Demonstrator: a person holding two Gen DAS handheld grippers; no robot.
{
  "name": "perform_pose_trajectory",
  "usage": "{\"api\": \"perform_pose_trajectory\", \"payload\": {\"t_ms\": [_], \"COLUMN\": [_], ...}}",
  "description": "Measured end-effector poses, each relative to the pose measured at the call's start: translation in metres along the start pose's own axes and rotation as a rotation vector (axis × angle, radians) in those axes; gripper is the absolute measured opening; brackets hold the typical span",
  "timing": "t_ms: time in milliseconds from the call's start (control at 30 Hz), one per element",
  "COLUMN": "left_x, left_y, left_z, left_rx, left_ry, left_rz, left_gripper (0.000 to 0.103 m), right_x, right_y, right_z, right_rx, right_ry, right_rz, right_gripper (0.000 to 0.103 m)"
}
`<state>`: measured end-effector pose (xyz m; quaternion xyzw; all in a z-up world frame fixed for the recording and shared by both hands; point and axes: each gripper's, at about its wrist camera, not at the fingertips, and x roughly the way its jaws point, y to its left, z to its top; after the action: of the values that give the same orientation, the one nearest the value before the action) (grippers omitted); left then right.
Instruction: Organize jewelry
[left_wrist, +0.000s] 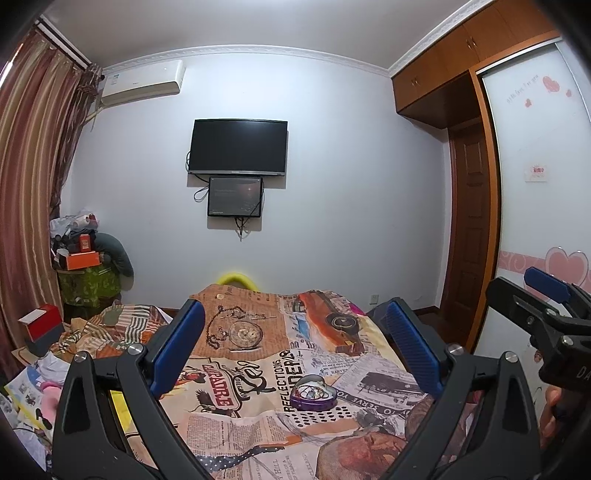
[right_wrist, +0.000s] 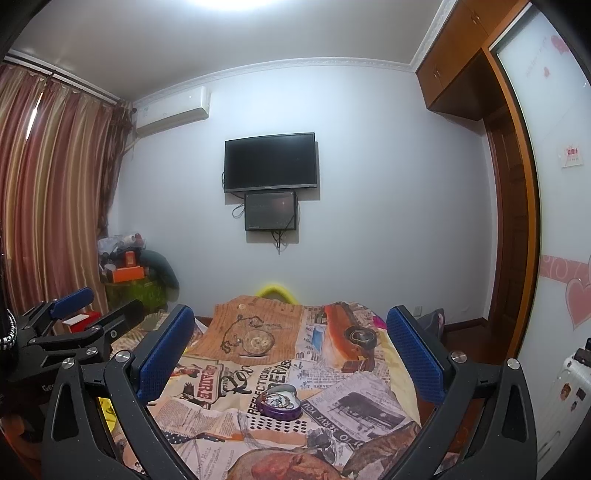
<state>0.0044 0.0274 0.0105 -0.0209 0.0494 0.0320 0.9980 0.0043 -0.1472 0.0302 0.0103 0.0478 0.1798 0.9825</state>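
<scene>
A purple heart-shaped tin (left_wrist: 312, 393) (right_wrist: 281, 400) lies on the newspaper-print bedspread (left_wrist: 258, 417) (right_wrist: 332, 402), with a tangle of shiny jewelry inside it. My left gripper (left_wrist: 295, 347) hangs above the bed, open, its blue pads far apart and nothing between them; the tin shows low between the pads, further out on the bed. My right gripper (right_wrist: 291, 352) is held the same way, open and empty, to the right of the left one. Each appears at the edge of the other's view: the right gripper (left_wrist: 532, 291) and the left gripper (right_wrist: 96, 306).
Clutter lies left of the bed: a red box (left_wrist: 40, 321), papers and clothes (left_wrist: 33, 384), and a pile with an orange box (left_wrist: 83, 258) by the curtain. A yellow ring (left_wrist: 236, 278) sits past the bed's far end. A wardrobe (left_wrist: 535, 184) stands on the right.
</scene>
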Motion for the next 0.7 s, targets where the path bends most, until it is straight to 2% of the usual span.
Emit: {"api": "perform_pose_trajectory", "payload": {"t_ms": [700], "left_x": [0.0037], "left_y": [-0.0025], "left_z": [-0.0009], "left_rx": [0.003], "left_ry": [0.015], "left_rz": [-0.017], "left_gripper": [0.100], "right_x": [0.0013], "right_y": [0.0011], "right_z": [-0.0023], "right_rx": [0.005], "right_ry": [0.008], "right_rz": [-0.005], "right_gripper": [0.103]}}
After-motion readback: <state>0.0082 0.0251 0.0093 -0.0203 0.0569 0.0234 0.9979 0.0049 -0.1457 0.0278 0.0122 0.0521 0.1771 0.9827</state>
